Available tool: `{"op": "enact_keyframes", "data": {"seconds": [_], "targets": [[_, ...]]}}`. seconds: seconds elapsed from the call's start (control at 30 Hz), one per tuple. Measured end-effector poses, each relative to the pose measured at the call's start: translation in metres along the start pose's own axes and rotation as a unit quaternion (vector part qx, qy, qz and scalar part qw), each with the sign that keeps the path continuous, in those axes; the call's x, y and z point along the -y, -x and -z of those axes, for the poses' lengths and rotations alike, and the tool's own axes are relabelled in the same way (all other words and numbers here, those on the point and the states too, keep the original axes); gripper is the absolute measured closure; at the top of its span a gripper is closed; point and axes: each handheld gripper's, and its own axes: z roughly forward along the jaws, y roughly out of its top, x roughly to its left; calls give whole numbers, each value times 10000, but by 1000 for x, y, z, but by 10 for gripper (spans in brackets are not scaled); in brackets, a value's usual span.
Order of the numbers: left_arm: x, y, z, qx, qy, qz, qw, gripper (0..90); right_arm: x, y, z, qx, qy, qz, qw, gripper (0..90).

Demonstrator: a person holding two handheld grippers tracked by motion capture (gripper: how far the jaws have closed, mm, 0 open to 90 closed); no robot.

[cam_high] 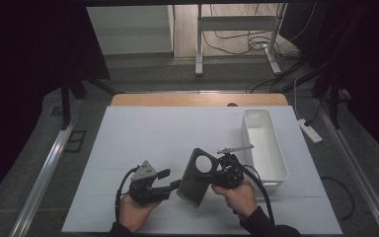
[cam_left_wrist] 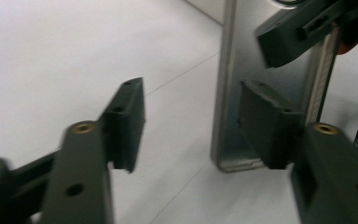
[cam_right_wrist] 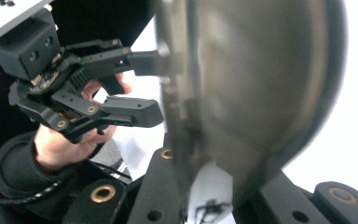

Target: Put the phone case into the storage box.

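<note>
- The flat grey metal plate with a round hole near its top end (cam_high: 197,172) stands tilted on edge above the white table surface (cam_high: 158,133), in the near middle, between my two grippers.
- In the left gripper view, the plate's lower corner (cam_left_wrist: 242,116) sits just above the white surface.
- My right gripper (cam_high: 216,174) is closed on the plate's right side near the round hole; in the right gripper view, the plate (cam_right_wrist: 242,93) sits between the jaws, seen close and blurred.
- My left gripper (cam_high: 173,184) has its jaws spread wide. In the left gripper view, one jaw lies against the plate's face and the other stands well clear to the left; it holds nothing.
- A white rectangular plastic bin (cam_high: 264,143) stands to the right of the plate.
- A thin grey metal rod (cam_high: 234,148) lies across the bin's left rim.
</note>
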Motion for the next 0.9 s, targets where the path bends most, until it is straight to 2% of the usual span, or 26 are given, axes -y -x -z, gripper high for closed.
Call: {"op": "enact_keyframes", "data": {"seconds": [0.03,0.17,0.27,0.37,0.43,0.5,0.7,0.73,0.9], "targets": [[0,-3,0,63,-7,63,10000,368,0,0,0,27,12,53,10000,852],[-2,-7,-2,227,-194,183,9994,209,0,-2,3,239,-2,302,9993,852],[-3,-8,0,304,-128,130,9994,106,0,-3,5,377,-12,515,9980,852],[-4,-8,2,353,-94,91,9993,79,0,-4,7,461,-27,656,9968,852],[-4,-7,3,392,-146,-16,9991,25,0,-6,9,527,-31,793,9955,852],[-3,-6,3,366,-199,-113,9991,15,0,-6,10,563,-29,848,9948,852],[-3,-6,0,570,-311,-204,9977,0,0,-5,13,557,-40,991,9935,851],[-2,-6,-2,684,-358,-265,9967,0,-1,-5,15,547,-49,1047,9930,851],[1,-7,-5,815,-404,-384,9951,0,-1,-6,17,461,-44,1134,9925,851]]}}
